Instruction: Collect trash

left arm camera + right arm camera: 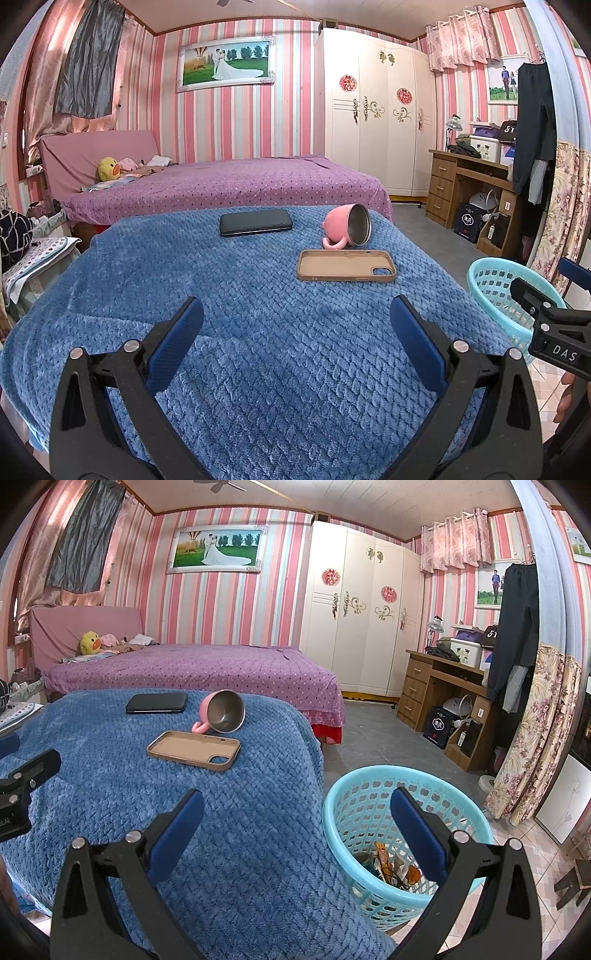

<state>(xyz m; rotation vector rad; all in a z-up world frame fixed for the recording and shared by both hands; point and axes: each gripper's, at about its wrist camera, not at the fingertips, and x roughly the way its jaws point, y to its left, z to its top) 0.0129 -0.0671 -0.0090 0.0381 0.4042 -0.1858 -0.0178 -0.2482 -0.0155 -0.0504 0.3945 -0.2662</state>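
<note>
A turquoise plastic basket (pixel 354 805) stands on the floor at the table's right edge, with several wrappers (pixel 391 864) lying in its bottom. The basket (pixel 491 284) also shows at the right of the left wrist view. My right gripper (pixel 297 827) is open and empty, one finger over the blue blanket and the other over the basket. My left gripper (pixel 295 332) is open and empty above the blue blanket (pixel 258 332). The right gripper's black frame (pixel 550 317) pokes in from the right.
On the blanket lie a tan phone case (pixel 345 266), a tipped pink mug (pixel 347 225) and a black phone (pixel 255 222). A purple bed (pixel 229 184) stands behind. A white wardrobe (pixel 373 122), a wooden desk (pixel 465 184) and floral curtains (pixel 535 731) line the right side.
</note>
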